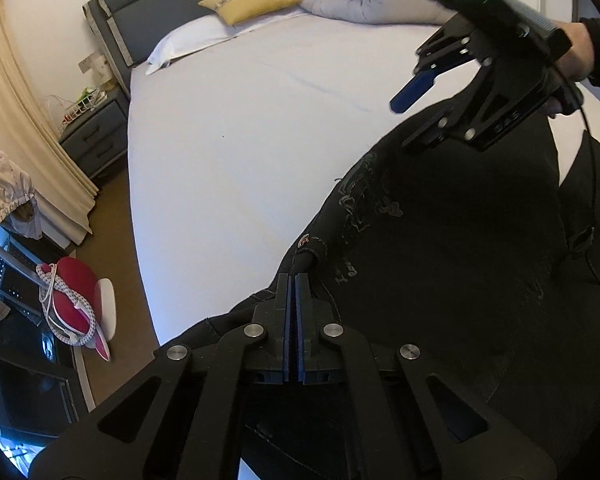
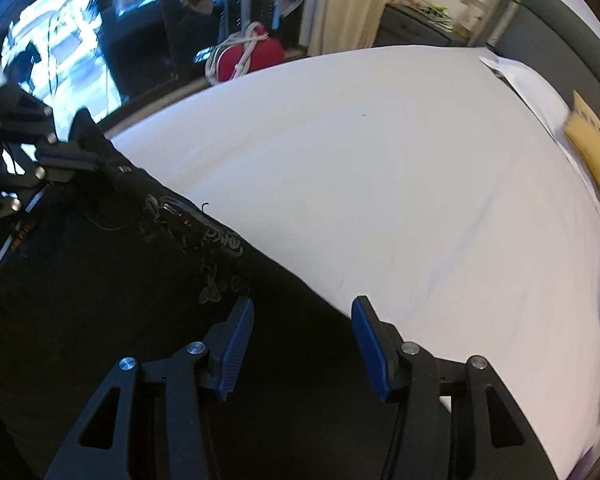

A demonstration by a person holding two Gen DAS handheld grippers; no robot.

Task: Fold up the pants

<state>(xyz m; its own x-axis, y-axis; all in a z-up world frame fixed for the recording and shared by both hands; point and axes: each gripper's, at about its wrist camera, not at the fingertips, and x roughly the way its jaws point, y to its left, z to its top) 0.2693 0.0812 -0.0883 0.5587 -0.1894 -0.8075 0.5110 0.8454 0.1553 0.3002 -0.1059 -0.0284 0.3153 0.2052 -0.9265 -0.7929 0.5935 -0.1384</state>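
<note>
Left wrist | left gripper (image 1: 294, 280) pinching pants (image 1: 460, 260) edge | right gripper (image 2: 302, 312) spread wide above pants

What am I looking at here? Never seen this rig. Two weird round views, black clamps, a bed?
No robot: a person holds a two-finger tool in each hand, each carrying a fisheye camera that looks along its fingers. One picture is from the left tool, the other from the right. The left tongs are shut on the edge of the black pants, which lie on the white bed. The right tongs are open above the pants, holding nothing; the left view shows them too, with the person's hand behind.
</note>
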